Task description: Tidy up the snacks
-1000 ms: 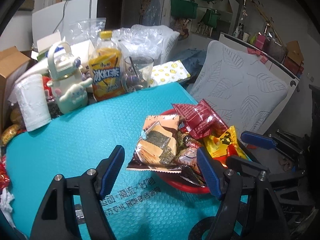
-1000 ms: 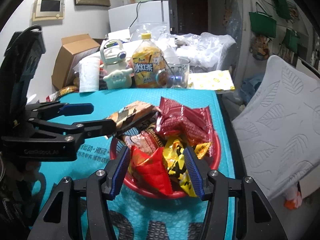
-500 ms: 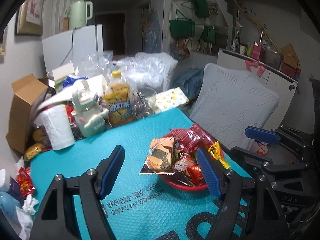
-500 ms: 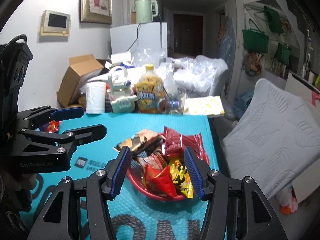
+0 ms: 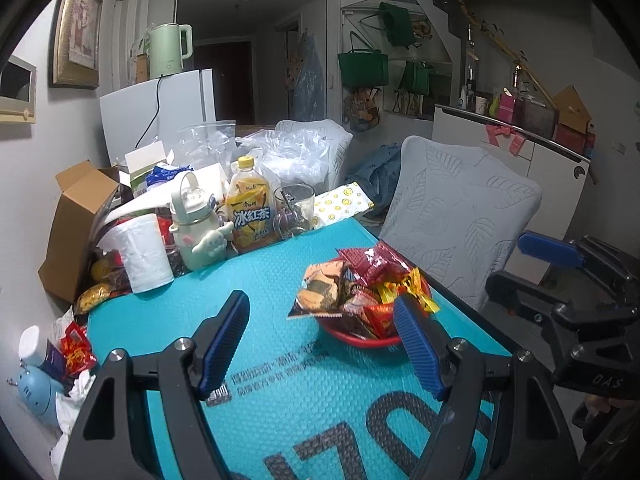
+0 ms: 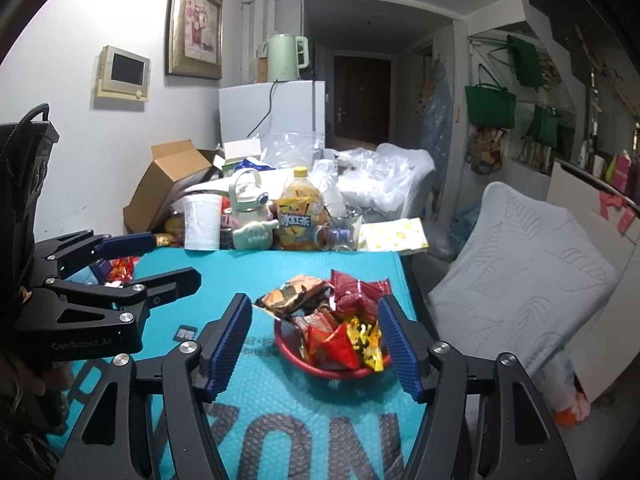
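A red bowl (image 5: 360, 342) (image 6: 332, 372) heaped with snack packets (image 5: 360, 280) (image 6: 344, 320) stands on the teal mat (image 5: 180, 308) near its right edge. My left gripper (image 5: 320, 300) hovers above the mat, back from the bowl, open with nothing held. My right gripper (image 6: 313, 301) is also raised and back from the bowl; its jaws are opening and no packet sits between the pads. Each gripper shows in the other's view: the right gripper (image 5: 560, 272) at the right edge, the left gripper (image 6: 152, 264) at the left.
Behind the mat stand an iced tea bottle (image 5: 250, 216), a glass mug (image 5: 294, 210), a white cartoon flask (image 5: 196, 228), a paper roll (image 5: 144, 256) and a cardboard box (image 5: 76, 216). A grey cushioned chair (image 5: 460, 216) adjoins the right edge. Loose red wrappers (image 5: 76, 352) lie at the left.
Both grippers have pulled back and upward, so the bowl looks smaller and farther. The right gripper's jaws stand wider than before. The snacks in the bowl have not moved.
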Motion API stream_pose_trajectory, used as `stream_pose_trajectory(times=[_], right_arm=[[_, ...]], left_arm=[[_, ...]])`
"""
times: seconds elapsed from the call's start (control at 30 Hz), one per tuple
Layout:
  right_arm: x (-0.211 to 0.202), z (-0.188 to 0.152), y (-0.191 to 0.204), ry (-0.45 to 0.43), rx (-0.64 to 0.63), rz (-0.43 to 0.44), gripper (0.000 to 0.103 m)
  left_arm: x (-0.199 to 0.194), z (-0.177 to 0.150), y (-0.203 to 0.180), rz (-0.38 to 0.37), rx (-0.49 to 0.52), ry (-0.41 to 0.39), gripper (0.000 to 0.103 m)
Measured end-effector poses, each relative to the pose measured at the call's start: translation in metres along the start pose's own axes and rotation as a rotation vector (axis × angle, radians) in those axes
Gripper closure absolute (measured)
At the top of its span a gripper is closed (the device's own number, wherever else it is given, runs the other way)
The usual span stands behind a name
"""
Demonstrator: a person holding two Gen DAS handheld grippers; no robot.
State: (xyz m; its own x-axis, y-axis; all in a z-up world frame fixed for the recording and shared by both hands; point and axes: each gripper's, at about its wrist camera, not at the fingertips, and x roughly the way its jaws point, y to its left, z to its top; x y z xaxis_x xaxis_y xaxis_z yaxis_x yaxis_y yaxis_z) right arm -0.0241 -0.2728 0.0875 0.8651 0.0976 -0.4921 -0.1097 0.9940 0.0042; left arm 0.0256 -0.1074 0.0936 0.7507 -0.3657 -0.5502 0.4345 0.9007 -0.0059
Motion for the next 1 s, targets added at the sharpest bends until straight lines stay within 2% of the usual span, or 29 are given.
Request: stream_pose_trajectory(times=[0.47,0.7,1.0], right_arm=[[-0.022,-0.043,0.007,0.051,0.066,-0.067,0.035],[-0.015,-0.069,0.006,0.116,0.105,-0.047,0.035],[-0.018,-0.077,0.008,0.123,0.102,-0.060,0.035]], left_arm=[[-0.010,-0.043,-0.008,0.004,-0.030,0.047,0.029],[-0.006,-0.056,-0.010,0.024,-0.041,0.068,0.029],[-0.004,-0.064,-0.010,0.012,-0.058,0.086,0.029]])
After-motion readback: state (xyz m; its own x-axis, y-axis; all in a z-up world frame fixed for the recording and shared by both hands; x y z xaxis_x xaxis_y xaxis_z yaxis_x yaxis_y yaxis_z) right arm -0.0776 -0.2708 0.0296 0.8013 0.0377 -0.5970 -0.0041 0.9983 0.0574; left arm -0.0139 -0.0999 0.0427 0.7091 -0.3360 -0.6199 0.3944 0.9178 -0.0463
